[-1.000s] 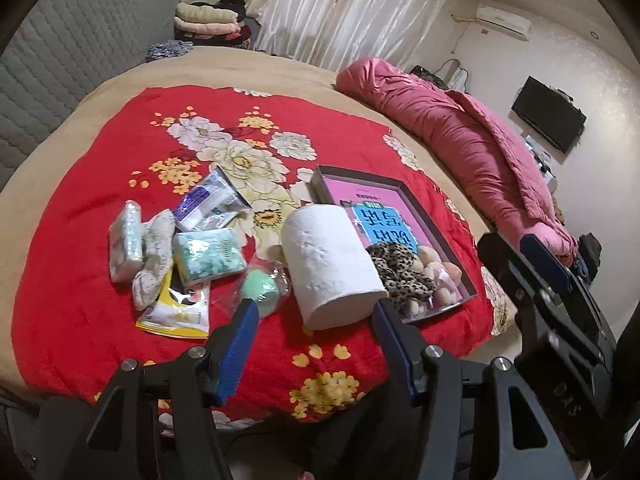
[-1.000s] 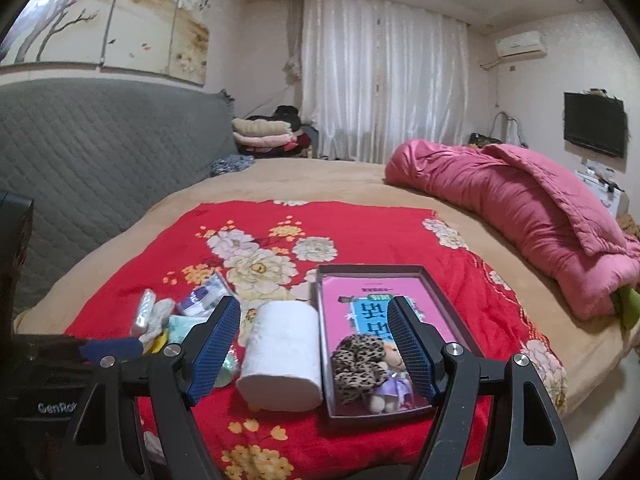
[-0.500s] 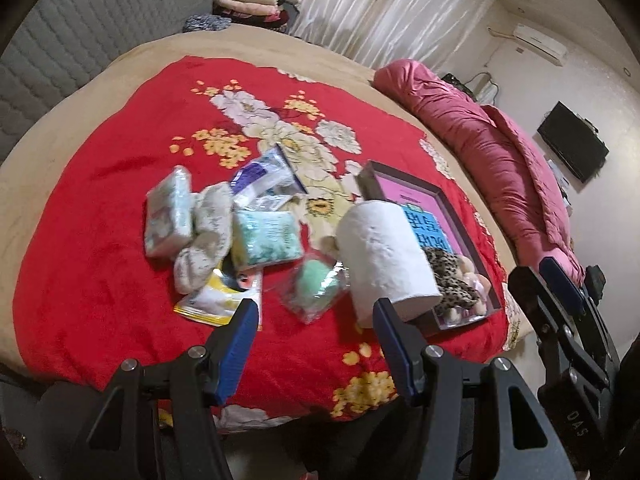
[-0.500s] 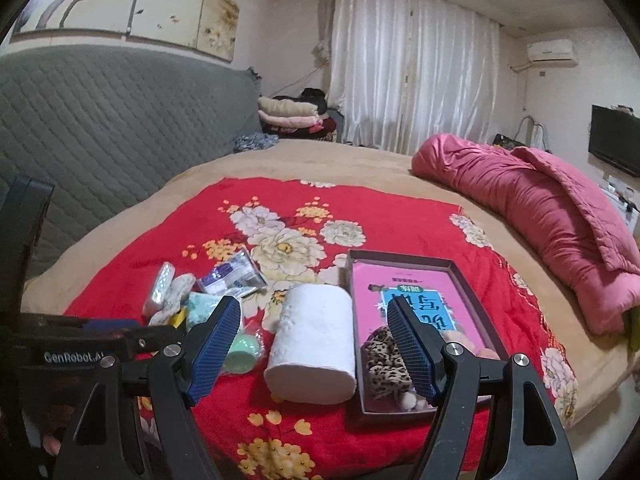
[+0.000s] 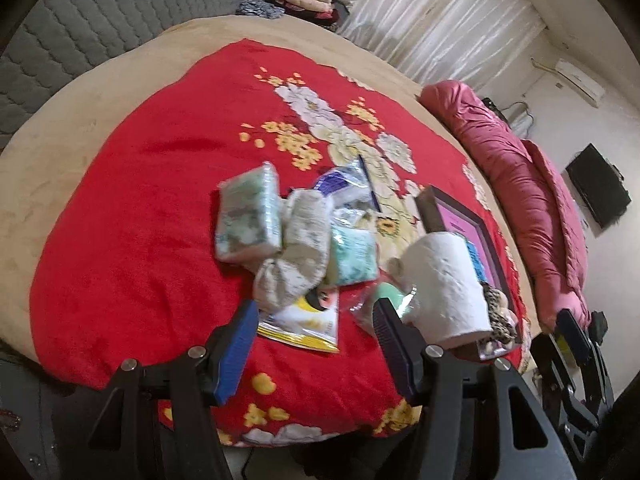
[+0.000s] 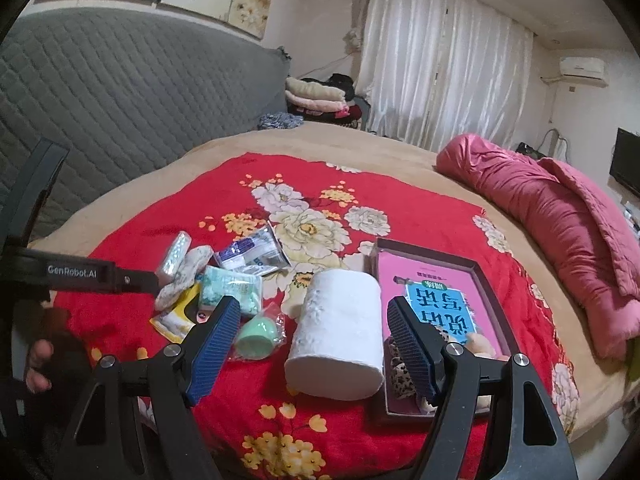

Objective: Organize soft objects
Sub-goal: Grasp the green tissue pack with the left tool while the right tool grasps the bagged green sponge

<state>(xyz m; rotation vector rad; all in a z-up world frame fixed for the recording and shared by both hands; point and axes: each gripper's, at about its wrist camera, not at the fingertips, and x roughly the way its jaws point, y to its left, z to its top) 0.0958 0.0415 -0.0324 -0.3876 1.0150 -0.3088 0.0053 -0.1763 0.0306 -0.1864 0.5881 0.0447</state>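
Bedroom scene: a bed with a grey quilted headboard (image 6: pixel 120 92) carries a red flowered blanket (image 6: pixel 304 184), with a rolled pink quilt (image 6: pixel 560 216) along its right edge and white curtains (image 6: pixel 444 64) behind.

Soft things lie in a loose pile on the blanket's near half. A white tissue roll (image 6: pixel 338 336) lies on its side, just left of a shallow dark tray (image 6: pixel 486 276) that has a pink and blue card on its floor and a leopard-print scrunchie (image 6: pixel 400 372) at its near end. Left of the roll sit a mint-green sponge in clear wrap (image 6: pixel 258 334), a pale green tissue pack (image 6: pixel 232 290), a yellow sachet (image 6: pixel 178 316), a cream sock (image 6: pixel 184 276), a second wrapped tissue pack (image 6: pixel 176 256) and a blue and white packet (image 6: pixel 250 254).

Both grippers hover above the near edge of the blanket with jaws spread and nothing between them. The left gripper (image 5: pixel 314 346) faces the sachet and sock; the right gripper (image 6: pixel 314 344) faces the tissue roll.
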